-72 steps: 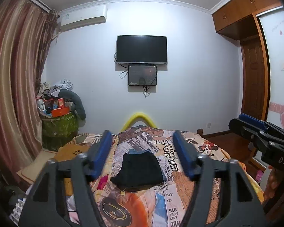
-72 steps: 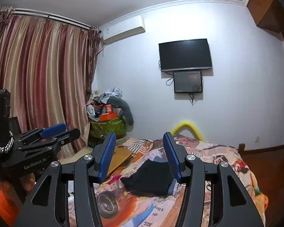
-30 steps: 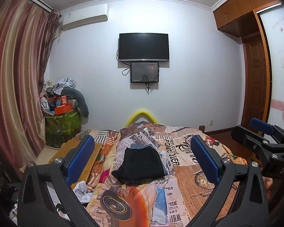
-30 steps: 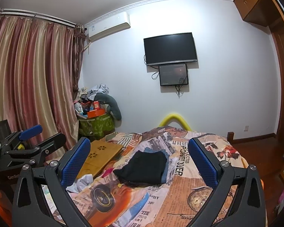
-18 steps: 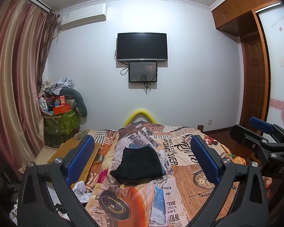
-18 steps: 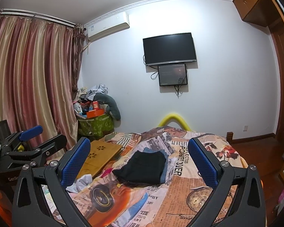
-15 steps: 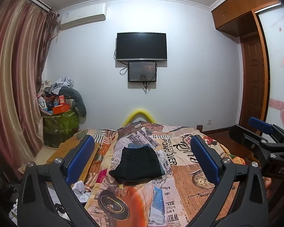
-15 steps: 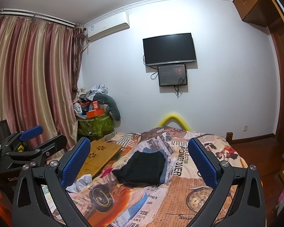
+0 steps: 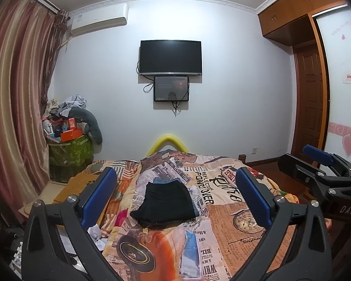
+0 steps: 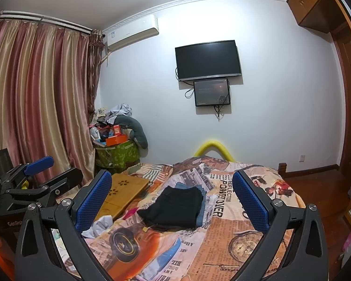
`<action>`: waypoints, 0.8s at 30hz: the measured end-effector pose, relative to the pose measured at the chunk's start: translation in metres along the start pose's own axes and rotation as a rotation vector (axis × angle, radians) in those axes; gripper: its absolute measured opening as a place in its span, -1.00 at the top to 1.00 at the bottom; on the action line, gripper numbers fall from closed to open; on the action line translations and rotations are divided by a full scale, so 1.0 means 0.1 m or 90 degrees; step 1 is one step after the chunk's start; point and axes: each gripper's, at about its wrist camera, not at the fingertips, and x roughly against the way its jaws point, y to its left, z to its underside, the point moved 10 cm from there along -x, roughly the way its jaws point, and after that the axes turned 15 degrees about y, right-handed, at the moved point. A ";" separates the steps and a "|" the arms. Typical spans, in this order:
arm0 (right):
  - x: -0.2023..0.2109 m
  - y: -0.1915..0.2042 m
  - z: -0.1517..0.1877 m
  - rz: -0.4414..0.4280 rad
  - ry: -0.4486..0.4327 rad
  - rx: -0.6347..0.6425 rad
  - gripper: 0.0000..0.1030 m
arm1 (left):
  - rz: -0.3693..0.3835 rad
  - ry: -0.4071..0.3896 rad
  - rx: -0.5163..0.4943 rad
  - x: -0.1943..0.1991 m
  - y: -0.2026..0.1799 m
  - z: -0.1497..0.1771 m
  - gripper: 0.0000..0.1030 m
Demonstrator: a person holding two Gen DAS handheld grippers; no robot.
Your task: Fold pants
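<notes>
Looking along your left gripper [image 9: 176,196], you see its blue-padded fingers [image 9: 98,195] spread wide with nothing between them, held above the near end of the bed [image 9: 234,234]. The black pants [image 9: 166,203], folded into a compact rectangle, lie on the printed bedspread well ahead of the fingertips, on top of a folded blue denim garment [image 9: 162,180] whose far edge shows beyond them. Your right gripper [image 9: 320,175] appears at the right edge, apart from the pants.

Along your right gripper [image 10: 173,194], the fingers [image 10: 251,203] likewise stand fully apart and grasp nothing. The black pants [image 10: 173,206] rest mid-bed, framed between the pads yet well beyond them. A wooden lap tray [image 10: 121,192] lies to their left, and your left gripper [image 10: 42,178] shows at the left edge.
</notes>
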 end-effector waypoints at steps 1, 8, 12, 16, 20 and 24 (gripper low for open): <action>0.00 0.00 0.00 -0.001 0.000 0.000 -0.99 | 0.003 0.004 -0.004 0.00 -0.01 0.00 -0.99; 0.00 -0.01 0.00 0.000 0.001 0.000 -0.99 | 0.012 0.016 -0.006 -0.04 -0.04 0.01 -0.99; 0.01 -0.02 -0.01 0.001 0.001 -0.001 -0.99 | 0.013 0.021 0.000 -0.06 -0.04 0.02 -0.99; 0.01 -0.04 -0.01 0.005 0.000 -0.003 -0.99 | 0.014 0.021 0.005 -0.06 -0.02 0.03 -0.99; 0.00 -0.05 0.00 0.006 0.002 -0.006 -0.99 | 0.011 0.019 0.008 -0.06 -0.01 0.02 -0.99; 0.00 -0.05 0.00 0.005 0.005 -0.007 -0.99 | 0.010 0.019 0.011 -0.06 0.00 0.03 -0.99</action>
